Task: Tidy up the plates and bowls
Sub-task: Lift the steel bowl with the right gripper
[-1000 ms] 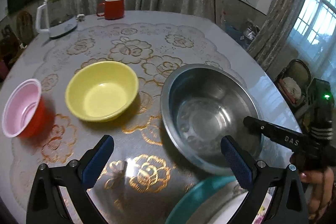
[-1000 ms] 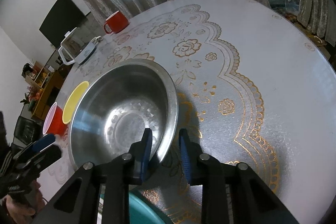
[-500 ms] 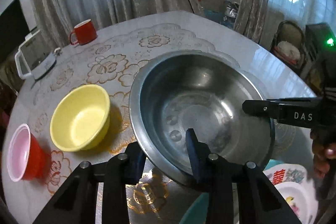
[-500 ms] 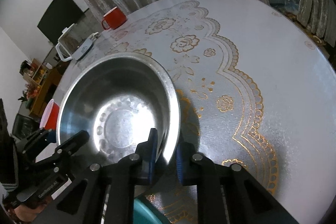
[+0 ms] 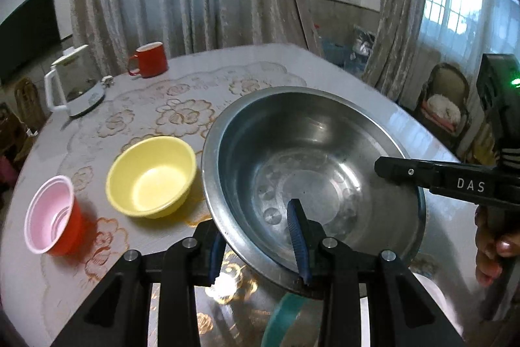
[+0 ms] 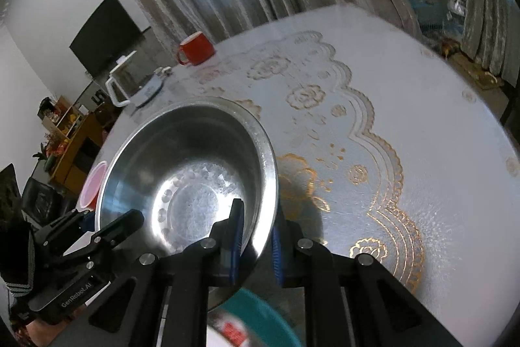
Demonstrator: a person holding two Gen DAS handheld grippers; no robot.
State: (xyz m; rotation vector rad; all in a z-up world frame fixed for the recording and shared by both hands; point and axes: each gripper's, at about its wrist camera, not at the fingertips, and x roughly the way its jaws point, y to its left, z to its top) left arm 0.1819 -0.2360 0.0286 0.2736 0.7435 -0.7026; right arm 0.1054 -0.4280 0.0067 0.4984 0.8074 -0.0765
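A large steel bowl [image 5: 312,171] is held tilted above the table by both grippers. My left gripper [image 5: 256,246] is shut on its near rim, one finger inside and one outside. My right gripper [image 6: 256,239] is shut on the opposite rim of the steel bowl [image 6: 188,171]; it also shows at the right in the left wrist view [image 5: 422,176]. A yellow bowl [image 5: 151,176] sits on the table left of the steel bowl. A teal-rimmed plate [image 5: 282,314] lies below the bowl and also shows in the right wrist view [image 6: 260,317].
A red cup with a pink inside [image 5: 52,213] stands left of the yellow bowl. A red mug [image 5: 148,59] and a white kettle [image 5: 74,86] stand at the table's far side. The round table [image 6: 406,119] has a gold-flowered cloth. Chairs stand by the window.
The left gripper closed on the steel bowl's rim. Both grippers have lifted and tilted the bowl off the table, over the teal plate.
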